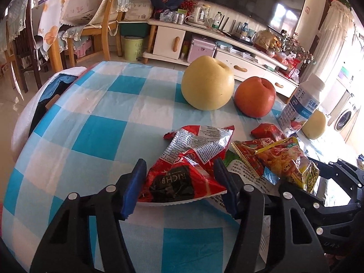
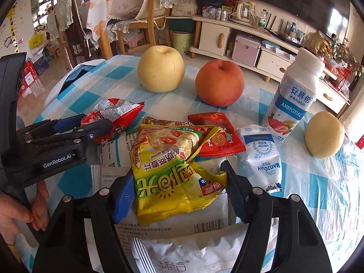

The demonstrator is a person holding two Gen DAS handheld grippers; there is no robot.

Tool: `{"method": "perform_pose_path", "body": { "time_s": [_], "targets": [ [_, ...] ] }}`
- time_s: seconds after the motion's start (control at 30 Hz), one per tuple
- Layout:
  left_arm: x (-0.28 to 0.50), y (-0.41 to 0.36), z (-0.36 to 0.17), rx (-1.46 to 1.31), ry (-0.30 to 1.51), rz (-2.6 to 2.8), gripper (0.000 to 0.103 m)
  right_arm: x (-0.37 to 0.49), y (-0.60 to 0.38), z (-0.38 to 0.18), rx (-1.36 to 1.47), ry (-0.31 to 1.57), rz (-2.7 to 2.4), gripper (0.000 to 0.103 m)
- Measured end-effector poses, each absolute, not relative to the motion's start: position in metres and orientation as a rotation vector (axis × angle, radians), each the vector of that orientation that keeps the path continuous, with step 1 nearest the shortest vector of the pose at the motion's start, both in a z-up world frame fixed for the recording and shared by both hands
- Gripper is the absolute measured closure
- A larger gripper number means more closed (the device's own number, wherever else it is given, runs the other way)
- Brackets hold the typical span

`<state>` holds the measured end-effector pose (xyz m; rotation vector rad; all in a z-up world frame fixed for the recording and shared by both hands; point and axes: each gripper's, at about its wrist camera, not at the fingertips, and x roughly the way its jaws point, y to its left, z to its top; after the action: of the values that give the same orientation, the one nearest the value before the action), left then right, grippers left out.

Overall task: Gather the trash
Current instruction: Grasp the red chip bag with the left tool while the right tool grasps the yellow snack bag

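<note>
Left wrist view: the left gripper (image 1: 179,182) has its blue pads either side of a red snack wrapper (image 1: 191,159) w/ black print, both pads against the crumpled foil, so it is gripping that wrapper; the wrapper's lower edge hangs just over the checked blue-and-white tablecloth (image 1: 95,118). To the right a yellow snack bag (image 1: 289,161) lies on other packets, partly hidden, and the right gripper (image 1: 341,182) pokes in at the frame edge, tips cut off from sight. A small red packet (image 1: 266,130) sits near a white yoghurt bottle (image 1: 300,104), whose base is blocked by a small yellow fruit (image 1: 315,125). Farther back: a big yellow pomelo (image 1: 208,83) & an orange-red fruit (image 1: 256,97), just beside each other. Room behind is cluttered, bright; TV stand (image 1: 204,43), wooden chairs, a pale bin (image 1: 134,47); small stuff too blurry to read. Right wrist view: the right gripper (image 2: 177,191) clamps the yellow snack bag (image 2: 173,177), pads pressed into both sides, over white mailer bags (image 2: 182,245) that cover the cloth here. The left gripper (image 2: 91,127) comes in from the left; its tips are buried in the red snack wrapper (image 2: 116,113). A hand (image 2: 20,213) shows at the bottom-left, mostly cut off. A white sachet (image 2: 261,157) lies flat by the bottle.
</note>
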<state>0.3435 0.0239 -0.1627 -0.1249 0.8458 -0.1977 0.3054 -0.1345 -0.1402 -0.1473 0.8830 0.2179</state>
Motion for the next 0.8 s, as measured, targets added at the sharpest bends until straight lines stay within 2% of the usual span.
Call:
{"method": "perform_pose_path", "body": {
  "time_s": [0.17, 0.4, 0.5, 0.53, 0.8],
  "targets": [
    [0.338, 0.023, -0.161, -0.119, 0.837, -0.184, 0.044, 0.302, -0.136, -0.138, -0.159, 0.883, 0.218, 0.046],
    [0.324, 0.028, -0.158, -0.129, 0.816, -0.172, 0.047, 0.293, -0.141, -0.131, -0.151, 0.873, 0.221, 0.050],
    [0.317, 0.032, -0.154, -0.144, 0.796, -0.175, 0.055, 0.288, -0.141, -0.127, -0.148, 0.864, 0.225, 0.051],
    [0.314, 0.032, -0.152, -0.145, 0.787, -0.182, 0.062, 0.286, -0.141, -0.125, -0.150, 0.859, 0.226, 0.052],
    [0.300, 0.036, -0.151, -0.174, 0.797, -0.205, 0.062, 0.268, -0.139, -0.108, -0.151, 0.822, 0.245, 0.052]
  ]
}}
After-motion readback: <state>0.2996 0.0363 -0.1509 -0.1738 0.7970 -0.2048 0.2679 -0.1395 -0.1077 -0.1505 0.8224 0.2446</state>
